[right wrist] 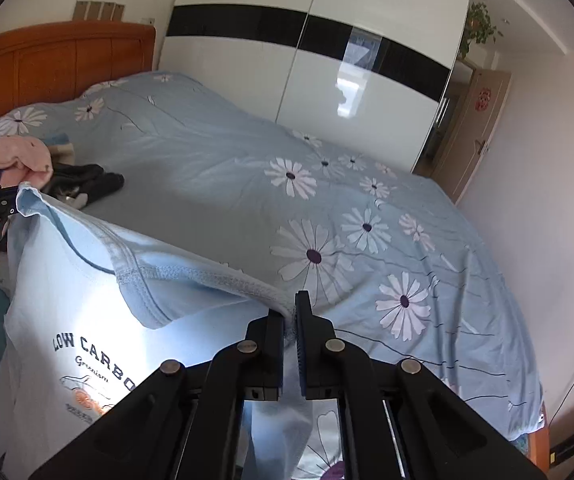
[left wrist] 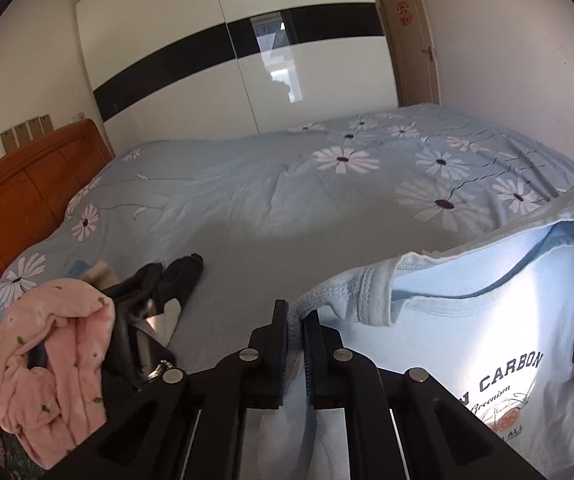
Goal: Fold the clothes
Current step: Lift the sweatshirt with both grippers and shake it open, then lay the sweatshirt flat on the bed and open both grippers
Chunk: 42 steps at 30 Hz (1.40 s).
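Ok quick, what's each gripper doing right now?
Left gripper: closed on the light blue cotton T-shirt.
Right gripper: closed on the same shirt's other shoulder.

Your T-shirt (left wrist: 467, 320) is soft matt knit cloth; gripper fingers (left wrist: 319, 344) matt black plastic; wardrobe (right wrist: 367, 92) glossy; headboard (right wrist: 59, 56) smooth varnished wood.

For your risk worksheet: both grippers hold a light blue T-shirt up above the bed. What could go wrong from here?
1. The left gripper and right gripper pinch only thin edges of the light blue T-shirt; one may slip.
2. The collar sags between them, so it could land creased.
3. The pink garment and black clothes lie nearby and might snag.
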Motion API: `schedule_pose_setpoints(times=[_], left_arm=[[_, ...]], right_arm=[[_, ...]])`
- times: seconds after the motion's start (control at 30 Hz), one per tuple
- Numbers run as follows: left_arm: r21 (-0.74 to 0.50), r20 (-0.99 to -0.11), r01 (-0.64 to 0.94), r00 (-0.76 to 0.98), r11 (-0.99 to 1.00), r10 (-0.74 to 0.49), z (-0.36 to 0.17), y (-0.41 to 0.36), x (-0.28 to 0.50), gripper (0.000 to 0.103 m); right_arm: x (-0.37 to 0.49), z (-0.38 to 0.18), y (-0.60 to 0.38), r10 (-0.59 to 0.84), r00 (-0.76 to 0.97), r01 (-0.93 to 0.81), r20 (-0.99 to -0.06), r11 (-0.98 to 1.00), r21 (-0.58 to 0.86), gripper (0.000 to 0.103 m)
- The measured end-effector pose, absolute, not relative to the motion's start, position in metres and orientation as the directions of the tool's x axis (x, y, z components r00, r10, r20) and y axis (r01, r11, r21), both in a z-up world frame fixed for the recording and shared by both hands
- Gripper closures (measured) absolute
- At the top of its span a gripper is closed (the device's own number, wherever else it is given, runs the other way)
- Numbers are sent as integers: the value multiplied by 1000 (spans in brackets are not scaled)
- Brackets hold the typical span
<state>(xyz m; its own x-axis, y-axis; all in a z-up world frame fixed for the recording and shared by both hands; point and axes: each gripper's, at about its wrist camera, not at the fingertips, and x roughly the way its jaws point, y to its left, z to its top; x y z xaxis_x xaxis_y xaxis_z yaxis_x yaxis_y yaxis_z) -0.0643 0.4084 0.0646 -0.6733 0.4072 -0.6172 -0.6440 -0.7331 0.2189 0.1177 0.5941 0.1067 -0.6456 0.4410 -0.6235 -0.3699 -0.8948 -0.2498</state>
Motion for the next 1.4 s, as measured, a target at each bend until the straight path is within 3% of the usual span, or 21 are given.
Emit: schedule_pose_setpoints(times=[0.37,0.6,0.73,0.77,0.8,0.83,0.9,1.13,1.23,1.4], left_arm=[[194,-738,-626,-600,-755,308,-28,485,-152,95],[191,-808,-652,-529,-734,259,-72,502,-168,95],[106,-853,-665,-443,-739,277,-79,495,-173,90],[73,-858,-669,-420,-740,295,-76,490,-173,79],[40,-863,-672,-396,-739,313,-72,486,-172,58],[7,-867,-674,-372,-738,331,-69,482,-172,48],[-53,-869,-676,-331,-735,367,-61,472,-170,43],[-52,-799,-618,-446,-785,404,-11,376,-117,42],[-3,-748,-588,-535,-809,391,-6,323,-71,40],[-41,-711,-524,-583,-851,393,-20,245,-10,40]], right_arm=[[27,12,669,418,-525,-393,-741,-892,-224,98],[3,-40,692,353,-465,-410,-811,-899,-156,98],[0,-51,691,346,-446,-405,-826,-900,-159,98],[1,-49,689,350,-450,-397,-822,-902,-167,97],[2,-48,687,354,-454,-390,-818,-904,-175,92],[3,-46,685,357,-458,-383,-814,-906,-182,86],[10,-36,680,352,-482,-367,-802,-912,-180,47],[94,10,644,306,-588,-344,-748,-933,-111,46],[149,6,614,259,-598,-321,-758,-945,-70,46],[216,-17,570,186,-578,-303,-794,-953,-3,46]])
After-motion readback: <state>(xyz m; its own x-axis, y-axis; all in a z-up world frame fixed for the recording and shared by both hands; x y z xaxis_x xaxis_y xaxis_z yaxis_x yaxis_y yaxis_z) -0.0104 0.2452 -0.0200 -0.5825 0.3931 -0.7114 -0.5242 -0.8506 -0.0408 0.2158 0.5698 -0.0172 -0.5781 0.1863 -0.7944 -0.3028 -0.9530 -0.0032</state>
